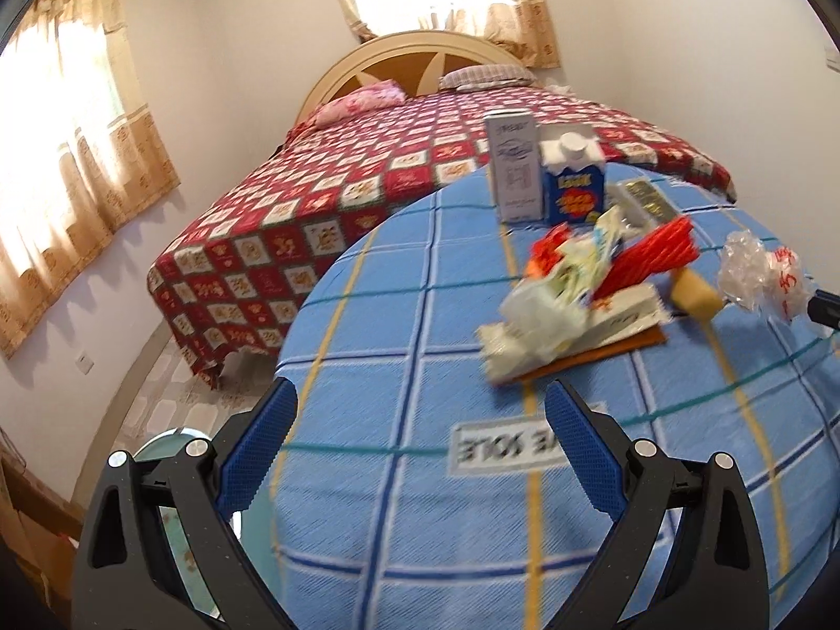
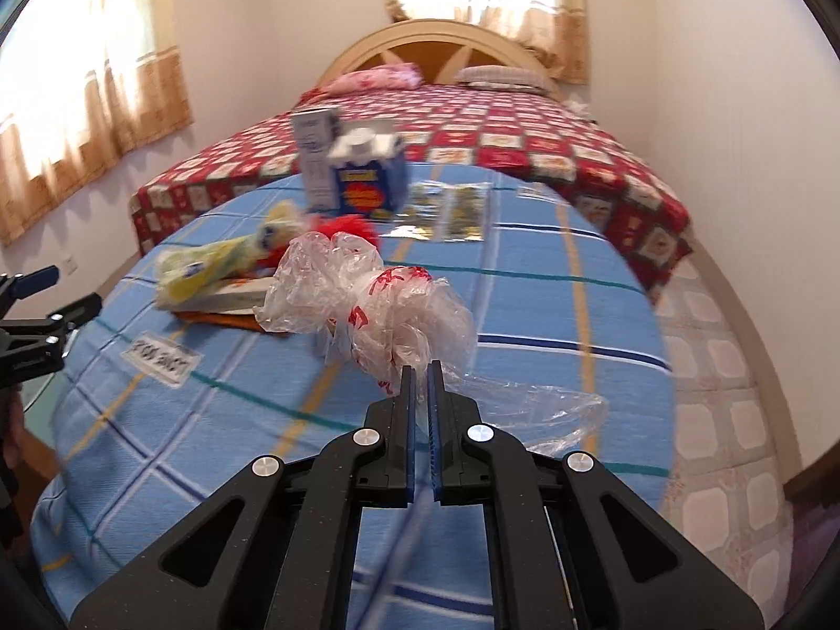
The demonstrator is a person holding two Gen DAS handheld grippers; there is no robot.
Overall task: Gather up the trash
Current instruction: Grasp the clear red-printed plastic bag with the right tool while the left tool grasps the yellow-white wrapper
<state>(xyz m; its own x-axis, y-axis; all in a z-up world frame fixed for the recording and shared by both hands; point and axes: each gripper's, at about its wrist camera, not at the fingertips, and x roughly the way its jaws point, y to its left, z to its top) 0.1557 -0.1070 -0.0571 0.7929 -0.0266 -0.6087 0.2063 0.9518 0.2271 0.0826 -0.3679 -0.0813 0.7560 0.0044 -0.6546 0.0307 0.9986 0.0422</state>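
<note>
A round table with a blue checked cloth holds a heap of trash. My right gripper is shut on a crumpled clear plastic bag with red print, also seen at the right in the left wrist view. My left gripper is open and empty, just short of a pile of white and yellow wrappers on a flat box. A red wrapper, a blue carton, a white box and foil packets lie farther back.
A bed with a red patterned cover stands behind the table. Curtained windows line the left wall. A pale green round object sits low at the table's left edge. Tiled floor lies to the right.
</note>
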